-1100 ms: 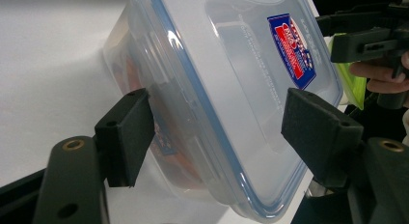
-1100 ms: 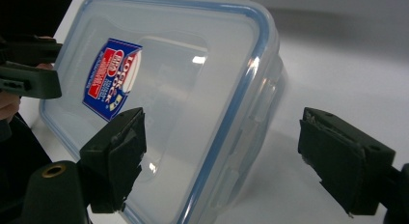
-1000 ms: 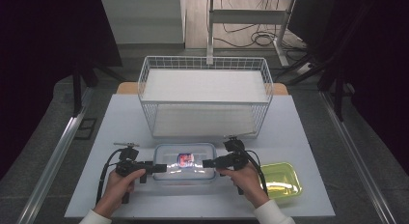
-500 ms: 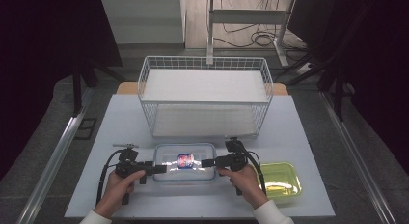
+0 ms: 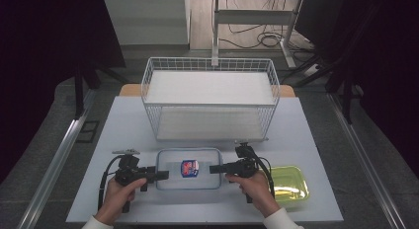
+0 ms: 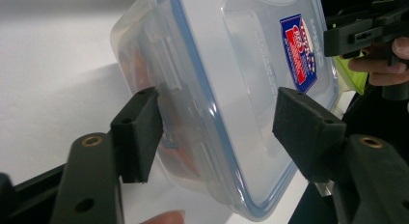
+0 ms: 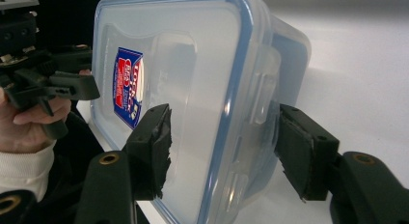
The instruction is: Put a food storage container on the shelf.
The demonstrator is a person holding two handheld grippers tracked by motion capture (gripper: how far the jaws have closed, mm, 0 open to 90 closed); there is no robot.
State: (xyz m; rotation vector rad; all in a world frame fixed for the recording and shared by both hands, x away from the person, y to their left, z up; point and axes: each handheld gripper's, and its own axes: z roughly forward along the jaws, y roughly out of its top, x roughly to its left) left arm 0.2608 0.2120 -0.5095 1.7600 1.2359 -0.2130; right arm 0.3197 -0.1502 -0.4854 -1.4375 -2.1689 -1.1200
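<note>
Lidded clear container (image 5: 188,169) flat on worktop (image 5: 123,120), near edge, before wire basket (image 5: 210,103). Left tongs (image 5: 163,175) at left end, right tongs (image 5: 213,169) at right end; both closing, straddling latches, pads not yet pressing.

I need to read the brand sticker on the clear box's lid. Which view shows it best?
The left gripper view: the sticker faces the camera, large and unblocked, though its print stays blurry. The right gripper view shows it at a slant, and the high view as a small blue-and-red patch on the box.
</note>
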